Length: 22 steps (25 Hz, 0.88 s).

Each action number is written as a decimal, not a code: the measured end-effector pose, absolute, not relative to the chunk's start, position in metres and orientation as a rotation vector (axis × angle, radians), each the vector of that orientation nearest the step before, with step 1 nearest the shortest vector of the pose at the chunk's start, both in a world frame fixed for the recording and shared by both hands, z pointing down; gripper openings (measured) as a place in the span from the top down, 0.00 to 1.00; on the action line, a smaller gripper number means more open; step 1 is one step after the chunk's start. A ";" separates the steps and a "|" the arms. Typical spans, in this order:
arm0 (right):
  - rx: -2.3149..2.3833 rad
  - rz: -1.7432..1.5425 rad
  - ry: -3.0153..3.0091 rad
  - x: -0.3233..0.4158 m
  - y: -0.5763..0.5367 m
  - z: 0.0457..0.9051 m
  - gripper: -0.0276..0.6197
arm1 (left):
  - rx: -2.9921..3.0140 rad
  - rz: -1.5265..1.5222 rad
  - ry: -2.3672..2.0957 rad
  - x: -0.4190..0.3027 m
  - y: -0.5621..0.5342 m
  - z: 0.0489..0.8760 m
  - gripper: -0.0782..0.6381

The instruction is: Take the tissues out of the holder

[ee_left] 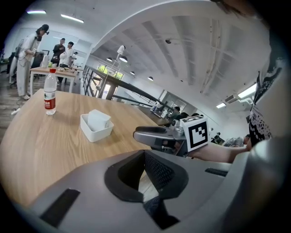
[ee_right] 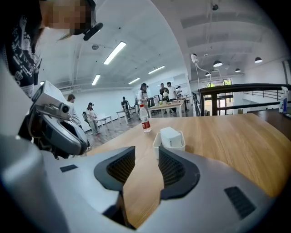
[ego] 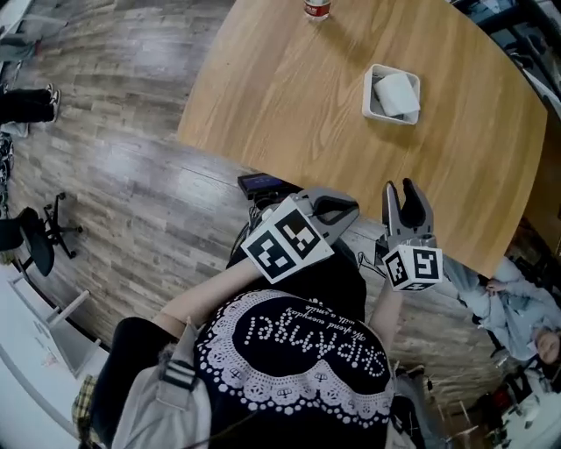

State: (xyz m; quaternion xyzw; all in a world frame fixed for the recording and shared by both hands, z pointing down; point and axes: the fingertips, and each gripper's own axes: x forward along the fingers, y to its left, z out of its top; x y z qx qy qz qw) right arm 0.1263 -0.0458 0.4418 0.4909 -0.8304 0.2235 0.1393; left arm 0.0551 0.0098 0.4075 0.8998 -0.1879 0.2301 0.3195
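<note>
A white rectangular holder [ego: 377, 105] with a folded white tissue pack [ego: 396, 93] standing in it sits on the round wooden table [ego: 289, 96], toward its right side. Both grippers hover off the near table edge, well short of the holder. My right gripper [ego: 405, 195] points at the table with its jaws open and nothing between them; in the right gripper view [ee_right: 146, 154] the holder [ee_right: 157, 142] and tissues [ee_right: 171, 136] lie straight ahead past the gap. My left gripper [ego: 344, 209] has its fingertips touching, empty [ee_left: 144, 154]. The holder [ee_left: 95, 132] is far left there.
A water bottle with a red label [ego: 317, 9] stands at the table's far edge [ee_right: 144, 119]. A black office chair [ego: 39, 232] is on the wood floor at left. A person sits at lower right [ego: 526, 307]. Several people stand at distant tables [ee_left: 27, 54].
</note>
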 end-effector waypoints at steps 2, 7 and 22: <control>1.393 0.612 -2.386 0.127 -0.066 0.452 0.71 | 2.327 0.576 -0.551 0.047 0.001 0.410 0.88; 1.378 0.535 -2.351 0.135 -0.117 0.466 0.67 | 2.269 0.533 -0.662 0.032 -0.023 0.415 0.88; 1.308 0.491 -2.271 0.138 -0.208 0.503 0.51 | 2.204 0.521 -0.786 0.020 -0.047 0.419 0.88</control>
